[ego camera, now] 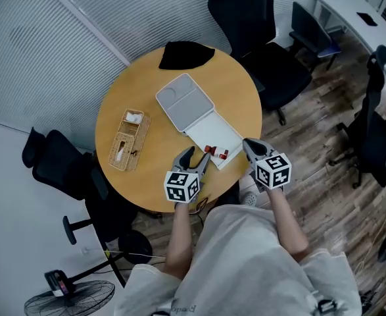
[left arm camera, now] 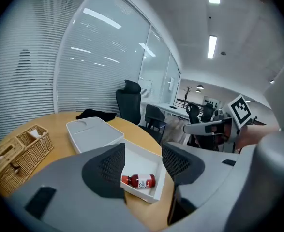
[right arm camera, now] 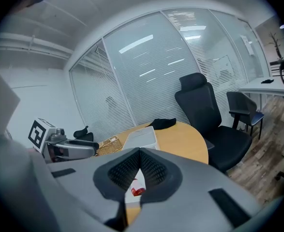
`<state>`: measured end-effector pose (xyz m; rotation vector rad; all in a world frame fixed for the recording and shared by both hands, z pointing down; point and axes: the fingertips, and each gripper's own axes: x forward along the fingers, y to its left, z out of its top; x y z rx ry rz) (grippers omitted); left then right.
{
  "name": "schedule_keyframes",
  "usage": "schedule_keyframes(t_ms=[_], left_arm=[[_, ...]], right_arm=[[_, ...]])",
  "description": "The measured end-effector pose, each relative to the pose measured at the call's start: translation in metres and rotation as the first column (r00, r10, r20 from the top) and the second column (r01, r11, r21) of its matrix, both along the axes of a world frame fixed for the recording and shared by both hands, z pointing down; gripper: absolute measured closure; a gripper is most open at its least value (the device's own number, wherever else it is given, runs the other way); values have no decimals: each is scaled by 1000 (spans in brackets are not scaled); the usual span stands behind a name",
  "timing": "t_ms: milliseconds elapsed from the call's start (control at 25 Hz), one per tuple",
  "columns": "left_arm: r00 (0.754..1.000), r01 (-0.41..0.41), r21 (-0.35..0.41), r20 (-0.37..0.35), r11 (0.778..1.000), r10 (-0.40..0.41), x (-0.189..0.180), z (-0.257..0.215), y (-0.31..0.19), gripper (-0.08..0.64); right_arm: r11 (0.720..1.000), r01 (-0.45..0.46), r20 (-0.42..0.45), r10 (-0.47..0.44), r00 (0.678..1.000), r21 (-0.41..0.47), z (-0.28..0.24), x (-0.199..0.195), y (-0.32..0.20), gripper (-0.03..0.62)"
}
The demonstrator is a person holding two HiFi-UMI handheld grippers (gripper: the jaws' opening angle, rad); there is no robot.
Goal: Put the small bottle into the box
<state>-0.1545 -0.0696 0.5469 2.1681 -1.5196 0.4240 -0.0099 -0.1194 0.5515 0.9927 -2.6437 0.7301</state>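
A small red bottle (ego camera: 217, 152) with a white label lies on its side in the open white box (ego camera: 214, 131), near the box's front edge. The box's lid (ego camera: 184, 101) is folded back behind it. My left gripper (ego camera: 198, 155) hovers open just in front of the box. In the left gripper view the bottle (left arm camera: 139, 181) shows between the spread jaws, untouched. My right gripper (ego camera: 248, 145) is off the box's right corner, shut on nothing. In the right gripper view the jaws meet at their tips and the bottle (right arm camera: 138, 191) shows below them.
A wicker basket (ego camera: 128, 139) stands on the left of the round wooden table (ego camera: 153, 176). A black cloth (ego camera: 185, 54) lies at the far edge. Black office chairs (ego camera: 262, 45) stand behind and to the left (ego camera: 61, 170).
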Motion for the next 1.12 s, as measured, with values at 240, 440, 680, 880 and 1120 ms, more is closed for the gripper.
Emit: schedule_keyframes(t_ms=[240, 440, 680, 880, 1120], left_arm=[[997, 75, 69, -35, 995, -73, 0, -19, 2, 311], [997, 72, 98, -39, 993, -68, 4, -25, 9, 375], [996, 68, 121, -63, 990, -61, 9, -29, 14, 470], [993, 73, 133, -101, 988, -60, 11, -30, 17, 531], [994, 65, 130, -93, 989, -54, 16, -28, 23, 531]], right_arm=[[1000, 1, -11, -1, 1000, 13, -2, -2, 5, 574], [1000, -8, -19, 8, 1000, 11, 1, 1, 7, 575], [1000, -20, -21, 21, 1000, 20, 0, 3, 9, 575], [1000, -8, -35, 9, 999, 21, 1, 4, 14, 575], [1000, -6, -27, 6, 1000, 14, 2, 5, 20, 575]])
